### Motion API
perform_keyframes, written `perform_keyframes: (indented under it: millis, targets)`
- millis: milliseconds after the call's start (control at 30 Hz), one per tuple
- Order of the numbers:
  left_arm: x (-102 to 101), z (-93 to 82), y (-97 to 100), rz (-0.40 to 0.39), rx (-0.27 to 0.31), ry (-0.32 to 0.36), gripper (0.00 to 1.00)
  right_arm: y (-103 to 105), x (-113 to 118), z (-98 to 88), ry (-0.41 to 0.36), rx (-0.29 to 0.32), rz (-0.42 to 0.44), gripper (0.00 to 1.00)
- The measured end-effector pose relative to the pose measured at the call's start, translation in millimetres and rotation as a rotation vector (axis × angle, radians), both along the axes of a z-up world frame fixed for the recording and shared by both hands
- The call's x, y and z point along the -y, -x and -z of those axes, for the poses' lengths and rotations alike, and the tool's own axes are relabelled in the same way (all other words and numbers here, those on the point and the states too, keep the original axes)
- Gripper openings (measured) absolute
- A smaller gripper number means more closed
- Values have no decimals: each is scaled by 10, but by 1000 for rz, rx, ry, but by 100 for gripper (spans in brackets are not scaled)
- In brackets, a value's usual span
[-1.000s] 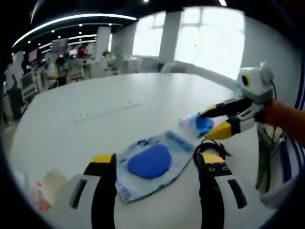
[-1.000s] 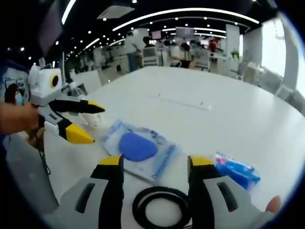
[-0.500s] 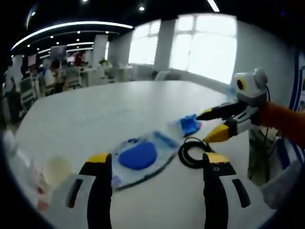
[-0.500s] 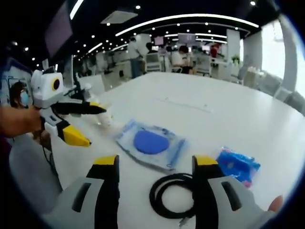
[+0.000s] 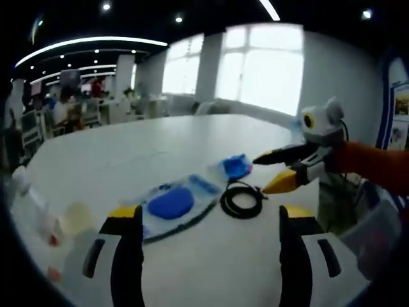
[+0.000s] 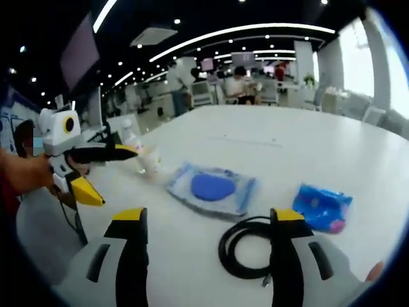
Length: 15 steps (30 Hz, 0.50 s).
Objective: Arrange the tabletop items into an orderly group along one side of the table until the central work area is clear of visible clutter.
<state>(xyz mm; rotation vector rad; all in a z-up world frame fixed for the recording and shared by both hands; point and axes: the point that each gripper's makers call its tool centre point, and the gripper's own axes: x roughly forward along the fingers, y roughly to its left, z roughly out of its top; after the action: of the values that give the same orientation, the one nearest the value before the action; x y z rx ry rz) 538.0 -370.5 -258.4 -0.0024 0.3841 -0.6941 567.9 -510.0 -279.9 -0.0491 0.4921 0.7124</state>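
On the white table lie a clear packet with a blue oval pad, a coiled black cable and a small blue packet. My left gripper is open, its jaws hovering short of the pad packet and the cable. My right gripper comes in from the right, open, its tips just beyond the cable. In the right gripper view the pad packet, the cable and the blue packet lie ahead of the open right gripper. The left gripper hangs open at the left.
A small pale cup and a clear bottle stand near the table's edge by the left gripper. A white strip lies farther out on the table. Chairs, desks and people fill the office behind.
Both views have drawn back and risen, so the packets and cable look smaller and farther from the jaws. The items themselves lie where they were. Both grippers stay open.
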Motion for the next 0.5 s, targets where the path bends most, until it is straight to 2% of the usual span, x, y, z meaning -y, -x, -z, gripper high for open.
perform_keyframes:
  millis: [267, 500]
  targets:
    - [-213, -140, 307, -1, 34, 40, 88, 67, 248, 33, 22, -4, 36, 79]
    - [-308, -241, 698, 66, 54, 69, 89, -67, 648, -26, 40, 4, 120, 79]
